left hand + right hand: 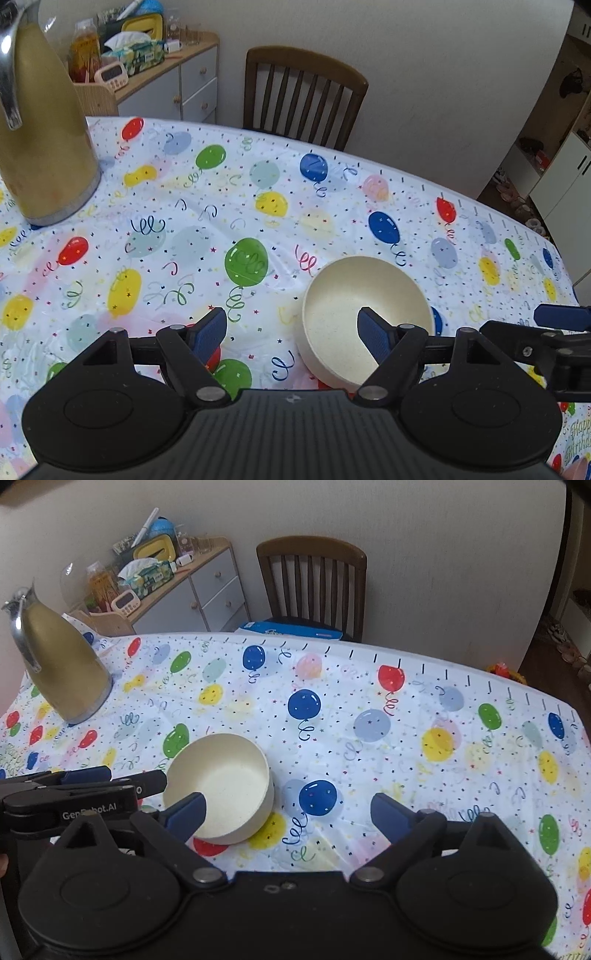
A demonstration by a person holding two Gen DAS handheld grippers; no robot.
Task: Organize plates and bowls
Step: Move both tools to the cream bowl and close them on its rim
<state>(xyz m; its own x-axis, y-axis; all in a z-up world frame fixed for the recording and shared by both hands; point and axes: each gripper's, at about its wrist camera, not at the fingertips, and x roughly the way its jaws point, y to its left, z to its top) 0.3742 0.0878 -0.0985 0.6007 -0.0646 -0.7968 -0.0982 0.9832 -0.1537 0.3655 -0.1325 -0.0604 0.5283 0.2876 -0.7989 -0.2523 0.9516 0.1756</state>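
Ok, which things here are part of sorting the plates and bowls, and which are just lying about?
For the job:
cream bowl
left gripper
right gripper
Both grippers open, holding nothing.

Lying about:
gold jug
wooden chair
cluttered sideboard
balloon tablecloth

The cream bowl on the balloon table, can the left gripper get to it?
Probably yes. The left gripper is open, and its right finger already sits over the cream bowl. Nothing lies between them on the tablecloth. The right gripper, also open, hovers close beside and might crowd it.
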